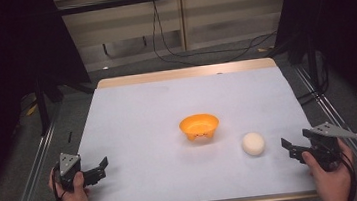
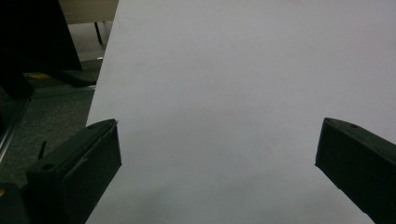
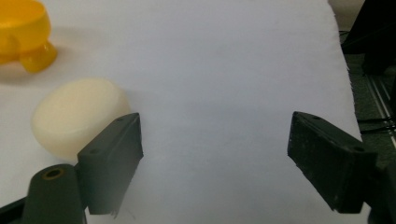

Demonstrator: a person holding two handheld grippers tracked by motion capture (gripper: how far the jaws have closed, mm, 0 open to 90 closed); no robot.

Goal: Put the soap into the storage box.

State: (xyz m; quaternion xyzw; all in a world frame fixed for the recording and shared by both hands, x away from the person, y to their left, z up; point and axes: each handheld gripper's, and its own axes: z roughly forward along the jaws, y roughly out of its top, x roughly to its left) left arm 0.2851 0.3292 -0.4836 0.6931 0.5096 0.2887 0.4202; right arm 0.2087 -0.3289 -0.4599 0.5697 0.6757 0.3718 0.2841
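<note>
While my right claw (image 1: pixel 288 150) stands wide and empty just right of the puck (image 1: pixel 253 143), my left claw (image 1: pixel 101 169), also wide, holds nothing, well left of it.

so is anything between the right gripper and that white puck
Nothing visible. The white puck lies on bare white paper just left of the right gripper, whose jaws are open; the orange bowl stands beyond it.
</note>
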